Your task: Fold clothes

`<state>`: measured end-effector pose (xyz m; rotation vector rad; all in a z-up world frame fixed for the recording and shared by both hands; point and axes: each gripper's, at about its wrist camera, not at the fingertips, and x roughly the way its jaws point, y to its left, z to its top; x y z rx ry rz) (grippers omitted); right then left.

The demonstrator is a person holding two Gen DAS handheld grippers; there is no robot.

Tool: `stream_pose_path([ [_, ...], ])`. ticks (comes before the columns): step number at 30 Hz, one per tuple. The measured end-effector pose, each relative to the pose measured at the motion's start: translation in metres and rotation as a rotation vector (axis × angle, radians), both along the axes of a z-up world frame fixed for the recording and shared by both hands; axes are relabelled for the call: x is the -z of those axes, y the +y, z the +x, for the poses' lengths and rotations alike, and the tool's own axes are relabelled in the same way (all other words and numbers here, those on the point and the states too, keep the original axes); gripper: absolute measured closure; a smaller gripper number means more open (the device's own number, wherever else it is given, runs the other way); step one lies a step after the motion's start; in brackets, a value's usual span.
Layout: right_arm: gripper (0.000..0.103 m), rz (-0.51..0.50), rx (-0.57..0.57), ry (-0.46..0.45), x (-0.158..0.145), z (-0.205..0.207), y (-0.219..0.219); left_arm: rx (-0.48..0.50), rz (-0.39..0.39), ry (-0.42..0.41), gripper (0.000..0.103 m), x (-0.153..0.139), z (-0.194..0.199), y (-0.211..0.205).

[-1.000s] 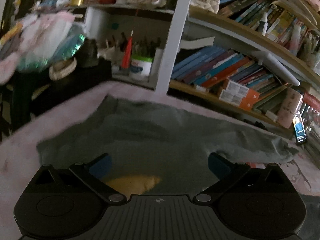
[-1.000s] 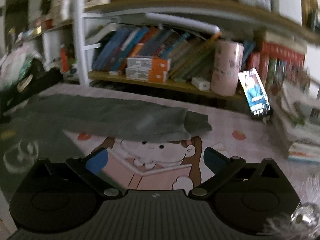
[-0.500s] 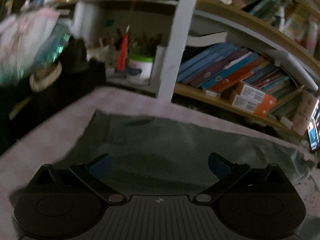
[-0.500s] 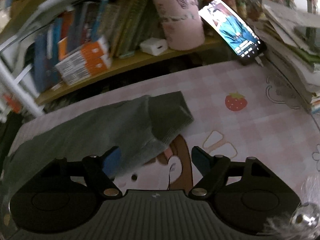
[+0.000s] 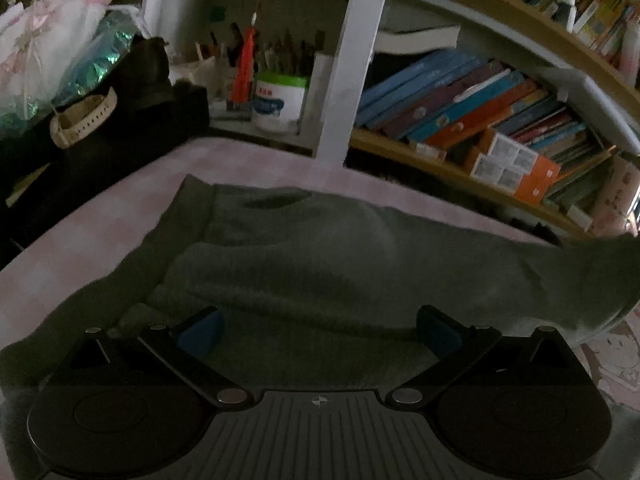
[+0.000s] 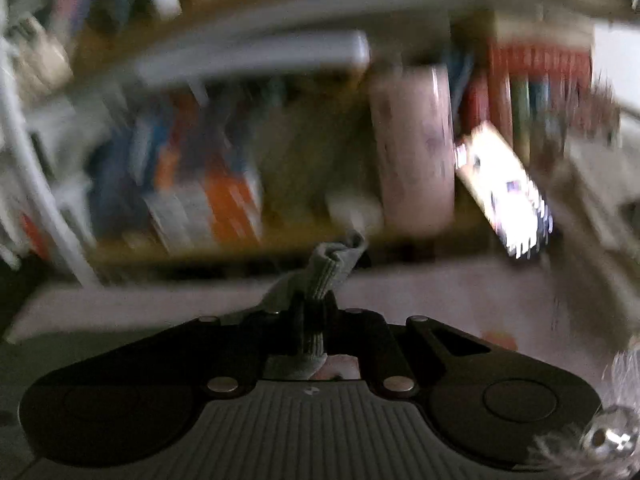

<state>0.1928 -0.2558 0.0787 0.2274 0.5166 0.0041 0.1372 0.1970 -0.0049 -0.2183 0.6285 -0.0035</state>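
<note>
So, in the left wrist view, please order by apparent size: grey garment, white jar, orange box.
1. grey garment, by far the largest.
2. orange box.
3. white jar.
The last two look similar, so their order is unsure.

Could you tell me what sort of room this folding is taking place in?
Probably a lived-in study or bedroom at home: crowded bookshelves, a pot of pens, and a grey garment spread on a pink checked mat.

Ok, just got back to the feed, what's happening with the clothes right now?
A grey sweater lies spread on the pink table cover. The right tongs are shut on its ribbed cuff and lifting it; that view is motion-blurred. The left tongs hang open over the sweater's body, gripping nothing.
</note>
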Motion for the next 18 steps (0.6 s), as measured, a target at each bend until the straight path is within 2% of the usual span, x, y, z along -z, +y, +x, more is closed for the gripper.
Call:
stream_pose_path([
  [3,0.095,-0.050,0.082,0.126,0.024,0.007,-0.013,0.002,-0.002,0.013,0.000,0.002,0.002,0.000],
  [5,0.094,-0.011,0.109,0.251,0.054,0.022,-0.029,0.010,0.001,0.016,0.000,0.002,0.002,-0.002],
  [6,0.091,-0.011,0.117,0.249,0.060,0.022,-0.031,0.015,0.003,0.016,0.000,0.002,0.002,-0.002],
  [9,0.069,-0.012,0.138,0.241,0.076,0.020,-0.038,0.019,-0.001,0.019,0.000,0.003,0.002,-0.001],
  [10,0.064,-0.013,0.140,0.233,0.073,0.016,-0.039,0.020,-0.004,0.019,0.000,0.002,0.002,0.000],
  [14,0.060,-0.029,0.125,0.205,0.057,-0.008,-0.037,0.021,-0.009,0.018,0.000,0.002,0.002,0.001],
  [18,0.046,-0.073,0.052,0.189,0.042,-0.052,-0.024,0.022,-0.010,0.018,0.000,0.002,0.003,0.001],
])
